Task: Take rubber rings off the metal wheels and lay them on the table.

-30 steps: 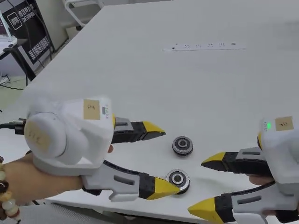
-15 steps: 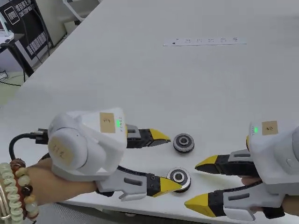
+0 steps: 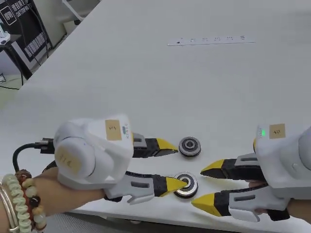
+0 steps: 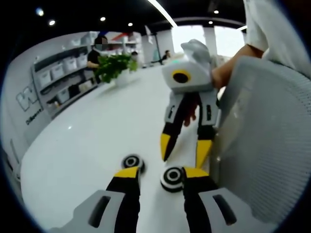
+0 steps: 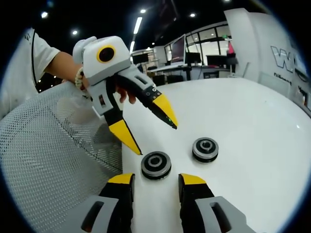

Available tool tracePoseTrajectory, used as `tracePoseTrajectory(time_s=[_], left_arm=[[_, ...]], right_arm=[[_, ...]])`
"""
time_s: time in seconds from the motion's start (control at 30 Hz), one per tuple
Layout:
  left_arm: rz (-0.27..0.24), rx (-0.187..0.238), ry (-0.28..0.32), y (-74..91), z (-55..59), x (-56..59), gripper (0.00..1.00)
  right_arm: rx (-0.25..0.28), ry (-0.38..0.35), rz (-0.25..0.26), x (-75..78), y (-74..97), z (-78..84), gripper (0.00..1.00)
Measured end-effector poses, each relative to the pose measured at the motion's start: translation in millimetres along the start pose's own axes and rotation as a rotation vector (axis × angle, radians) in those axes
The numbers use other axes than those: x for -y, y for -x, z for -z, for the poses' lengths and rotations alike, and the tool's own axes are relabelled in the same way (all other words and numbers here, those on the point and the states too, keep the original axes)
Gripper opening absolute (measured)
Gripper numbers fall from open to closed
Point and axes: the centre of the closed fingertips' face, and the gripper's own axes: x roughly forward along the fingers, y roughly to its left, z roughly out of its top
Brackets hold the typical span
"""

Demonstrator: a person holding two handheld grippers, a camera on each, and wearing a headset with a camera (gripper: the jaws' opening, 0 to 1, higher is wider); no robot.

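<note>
Though beside wheel [image 3: 190, 186], left tongs [image 3: 180, 165] agape.

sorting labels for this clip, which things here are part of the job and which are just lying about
Job: near wheel, far wheel, both with dark rings on; left gripper, right gripper, both open; table.
Lying about: white power strip farther up the table; barcode sign; mesh chair.

Bright, even light from ceiling strips [image 4: 162, 12]; soft shadows; sharp focus; fisheye edges bent.
</note>
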Motion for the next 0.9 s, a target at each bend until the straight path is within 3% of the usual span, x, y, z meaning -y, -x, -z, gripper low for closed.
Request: tracePoseTrajectory(time_s=[0.7, 0.9], left_arm=[[0.029, -0.064, -0.032, -3.3, 15.5, 6.4, 0.25], [0.035, -0.051, -0.02, -5.1, 13.6, 6.7, 0.24]], right_arm=[[-0.012, 0.027, -0.005, -2.8, -3.1, 3.1, 0.26], [-0.014, 0.037, -0.009, -2.6, -4.7, 2.9, 0.25]])
